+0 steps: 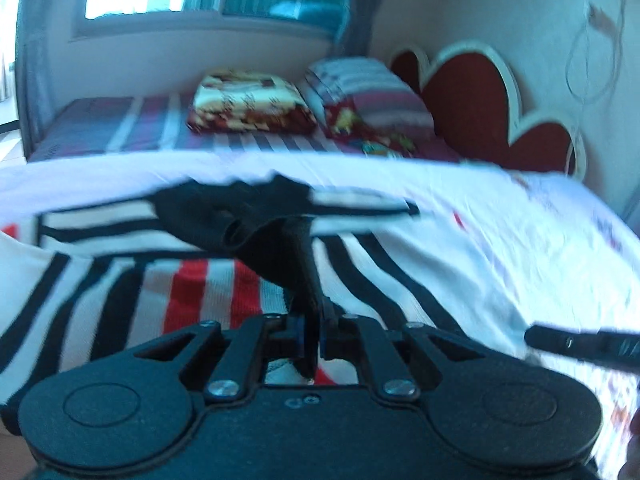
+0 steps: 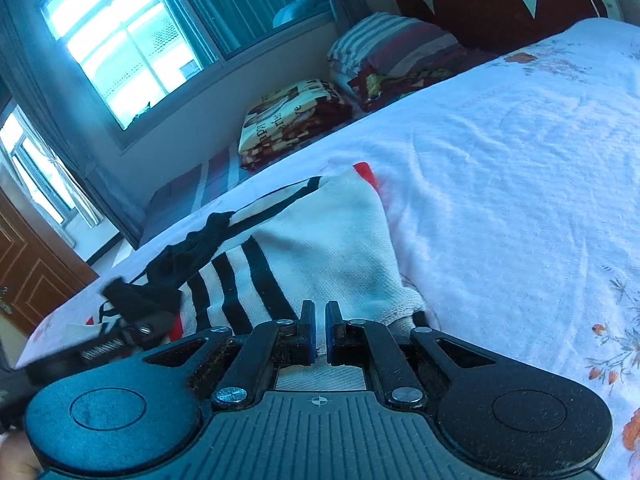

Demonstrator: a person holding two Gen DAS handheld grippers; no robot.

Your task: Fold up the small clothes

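Knitted white cloth with black and red stripes made up the one garment (image 1: 192, 280), a small top that lay spread on the pale flowered sheet (image 2: 500, 160) of the near bed. Its black collar (image 1: 224, 216) was bunched and lifted above the stripes. The left gripper (image 1: 306, 236) had its jaws closed on that black fabric, fingers pressed together with cloth between them. The right gripper (image 2: 320, 312) sat low over the white part of the garment, near its hem; its jaws stood almost together with a thin gap, and I could not tell whether any cloth was caught in them. From the left camera the right gripper showed only as a dark bar at the right edge.

Two grippers were in view and one garment. Beyond the sheet lay one folded patterned blanket (image 1: 252, 104), one striped pillow (image 1: 368, 88) and one red headboard (image 1: 472, 92).
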